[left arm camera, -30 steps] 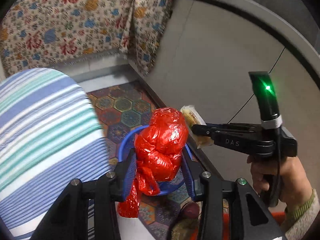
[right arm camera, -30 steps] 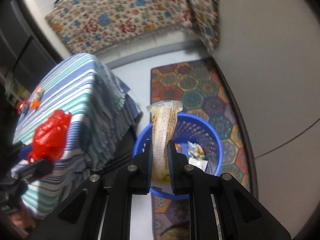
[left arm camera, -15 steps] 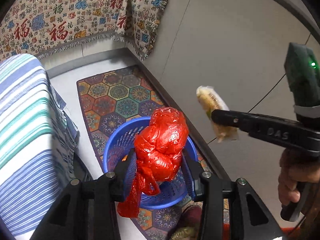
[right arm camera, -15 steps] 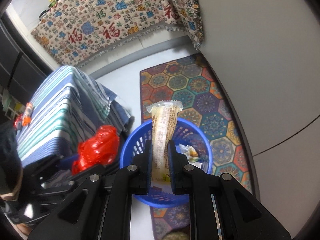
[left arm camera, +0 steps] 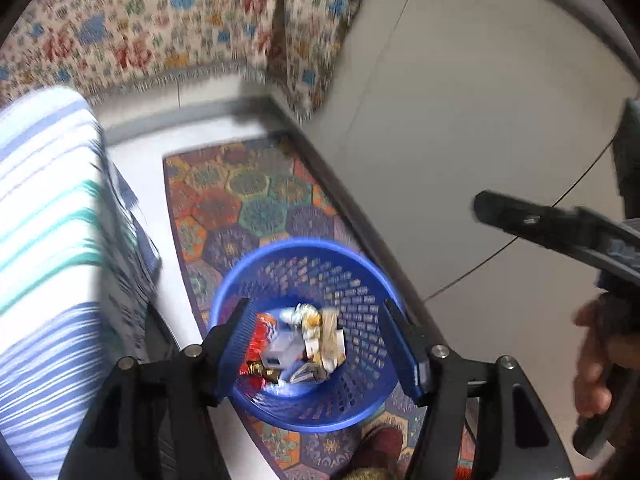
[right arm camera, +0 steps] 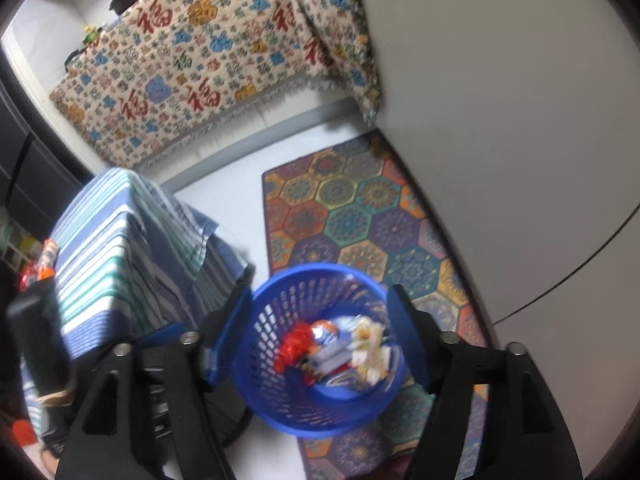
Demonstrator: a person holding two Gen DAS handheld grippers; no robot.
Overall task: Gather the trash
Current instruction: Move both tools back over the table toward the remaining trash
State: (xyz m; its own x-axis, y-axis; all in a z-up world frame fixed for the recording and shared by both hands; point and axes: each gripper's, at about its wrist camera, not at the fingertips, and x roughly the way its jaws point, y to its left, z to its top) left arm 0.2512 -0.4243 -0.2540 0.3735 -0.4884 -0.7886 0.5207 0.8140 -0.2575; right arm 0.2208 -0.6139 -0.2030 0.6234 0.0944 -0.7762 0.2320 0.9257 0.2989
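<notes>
While both the left gripper [left arm camera: 320, 344] and the right gripper [right arm camera: 320, 336] are opening with nothing between them, the blue basket [left arm camera: 360, 264] lies directly below both, its trash [left arm camera: 304, 344] inside.

Both grippers point steeply downward. The left gripper [left arm camera: 320, 340] has its jaws opening, with nothing between its 2 fingers. The right gripper [right arm camera: 320, 340] likewise has its jaws opening and empty. A hand [left arm camera: 600, 360] grasps its handle.
</notes>
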